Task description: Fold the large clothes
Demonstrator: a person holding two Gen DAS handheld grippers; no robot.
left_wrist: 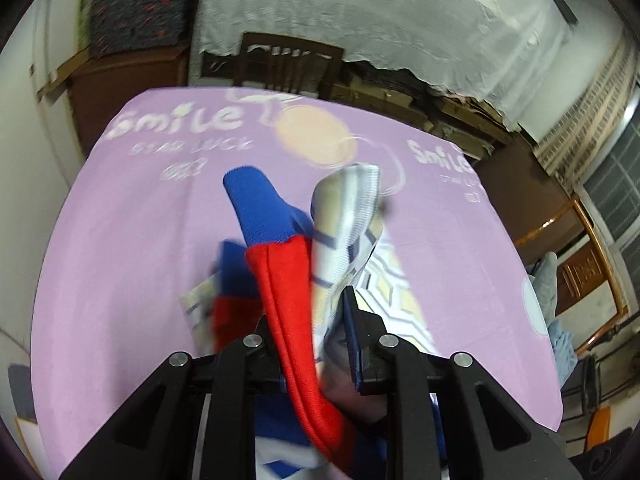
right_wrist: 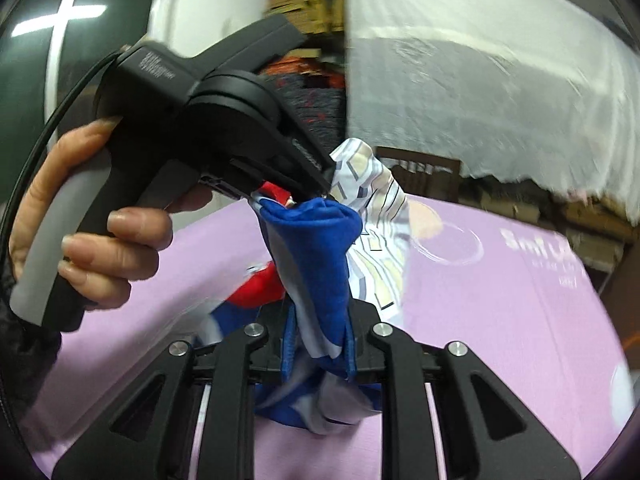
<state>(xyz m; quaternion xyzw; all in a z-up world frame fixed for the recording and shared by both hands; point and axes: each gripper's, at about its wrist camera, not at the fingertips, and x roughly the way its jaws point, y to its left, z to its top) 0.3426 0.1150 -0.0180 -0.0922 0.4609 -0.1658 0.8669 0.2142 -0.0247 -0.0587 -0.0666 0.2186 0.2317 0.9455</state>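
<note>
The garment (left_wrist: 288,264) hangs in the frame centre above the table sheet (left_wrist: 120,240); a chair (left_wrist: 288,64) stands behind, at the top.

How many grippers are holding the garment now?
2. The left gripper pinches the garment at its red-blue part; the right gripper clamps the blue fold, close beside it.

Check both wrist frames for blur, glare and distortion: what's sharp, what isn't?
Left wrist: the tongs and red-blue garment are fairly sharp; the lilac sheet print is motion-smeared; fisheye bends the room edges. Right wrist: the tongs are crisp, the white cover streaked by blur, glare on the window, and the hand is readable.
</note>
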